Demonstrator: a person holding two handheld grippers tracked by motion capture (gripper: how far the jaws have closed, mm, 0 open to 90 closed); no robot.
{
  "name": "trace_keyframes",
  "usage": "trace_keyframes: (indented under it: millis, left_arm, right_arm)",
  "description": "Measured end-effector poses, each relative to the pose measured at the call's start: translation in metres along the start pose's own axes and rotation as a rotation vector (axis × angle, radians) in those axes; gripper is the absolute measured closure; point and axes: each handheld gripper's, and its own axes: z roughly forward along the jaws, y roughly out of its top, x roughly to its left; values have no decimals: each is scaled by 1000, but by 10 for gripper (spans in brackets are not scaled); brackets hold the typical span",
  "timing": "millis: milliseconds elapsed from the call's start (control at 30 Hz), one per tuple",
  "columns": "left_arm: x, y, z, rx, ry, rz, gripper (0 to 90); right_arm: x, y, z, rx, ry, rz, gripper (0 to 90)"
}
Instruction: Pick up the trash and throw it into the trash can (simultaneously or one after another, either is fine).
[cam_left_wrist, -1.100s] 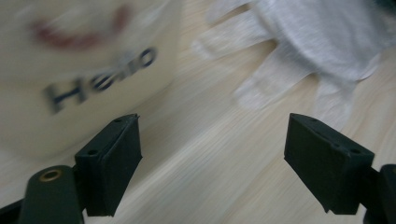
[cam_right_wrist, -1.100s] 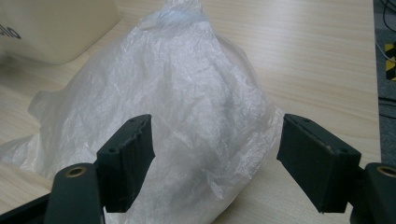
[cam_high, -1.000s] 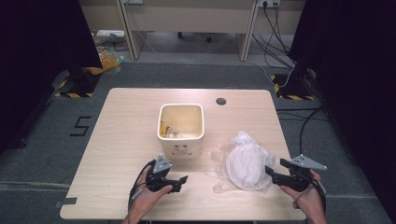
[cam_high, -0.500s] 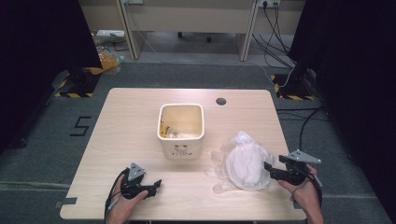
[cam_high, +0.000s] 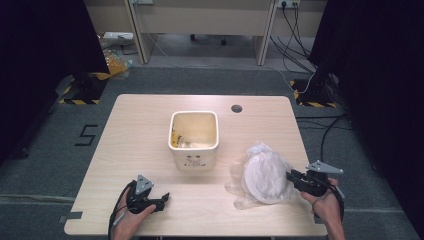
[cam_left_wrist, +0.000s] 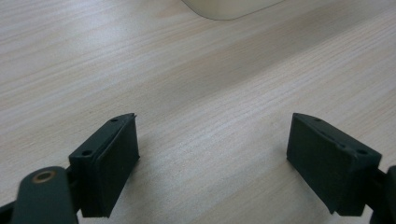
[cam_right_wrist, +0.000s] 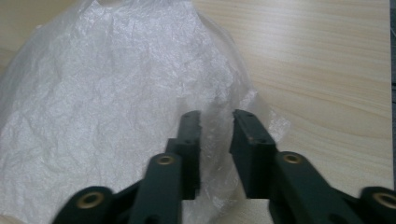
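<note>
A pale wood-grain surface (cam_high: 150, 130) stands on grey carpet between dark curtains. At its middle sits a cream square plastic bin (cam_high: 194, 140) holding yellowish scraps. Right of it lies a crumpled white translucent plastic bag (cam_high: 263, 175). The right tongs (cam_right_wrist: 215, 122) have just been closing, their pads now pinching a fold of the bag's edge. The left tongs (cam_left_wrist: 212, 140) rest released, low over bare wood.
</note>
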Motion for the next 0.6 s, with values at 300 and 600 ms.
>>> trace_keyframes:
  millis: [300, 600]
  left_arm:
    - [0, 0, 0, 0, 0, 1, 154]
    - [0, 0, 0, 0, 0, 1, 154]
  right_arm:
    - [5, 13, -9, -40, -14, -34, 859]
    - [-1, 18, -5, -41, -19, 47, 353]
